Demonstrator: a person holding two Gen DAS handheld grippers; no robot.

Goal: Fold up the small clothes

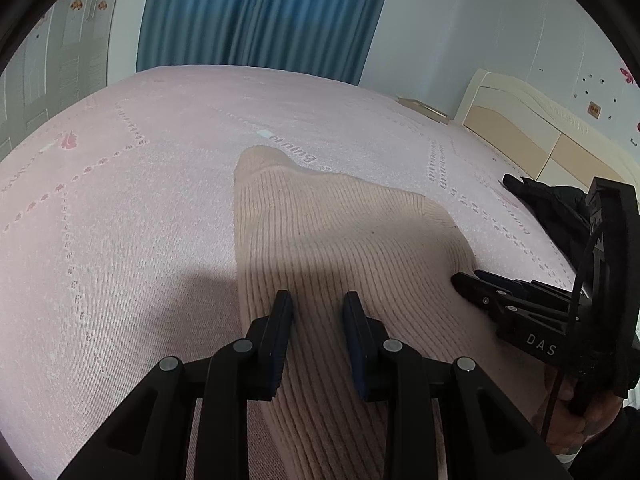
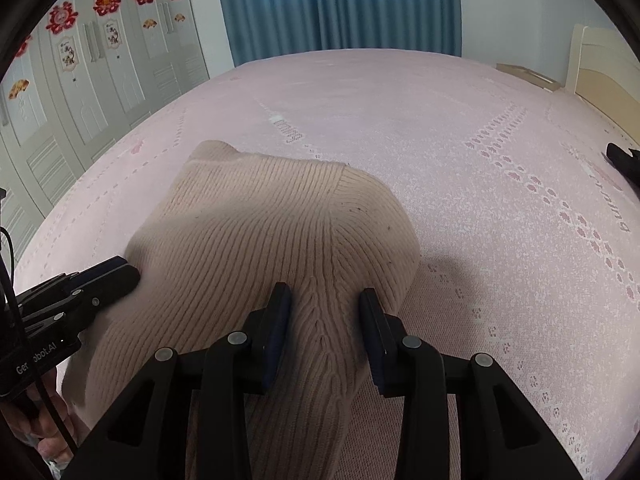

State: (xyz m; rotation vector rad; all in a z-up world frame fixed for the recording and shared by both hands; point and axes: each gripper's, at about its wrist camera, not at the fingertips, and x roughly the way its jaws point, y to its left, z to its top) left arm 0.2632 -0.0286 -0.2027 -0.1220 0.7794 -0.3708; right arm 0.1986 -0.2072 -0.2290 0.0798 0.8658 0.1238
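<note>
A beige ribbed knit garment [image 1: 340, 232] lies on the pink bedspread [image 1: 120, 200], bunched up toward the near side. My left gripper [image 1: 318, 304] has its jaws apart with knit fabric running between them; it shows at the left of the right wrist view [image 2: 128, 274]. My right gripper [image 2: 326, 300] has its jaws apart over a raised fold of the same garment [image 2: 280, 232]; it shows at the right of the left wrist view [image 1: 460, 280]. Whether either one pinches the cloth is not clear.
The bedspread [image 2: 480, 160] stretches far ahead. A dark garment [image 1: 552, 208] lies at the right edge by the cream headboard [image 1: 540, 132]. Blue curtains [image 1: 260, 12] hang behind the bed and white wardrobe doors [image 2: 80, 80] stand at the left.
</note>
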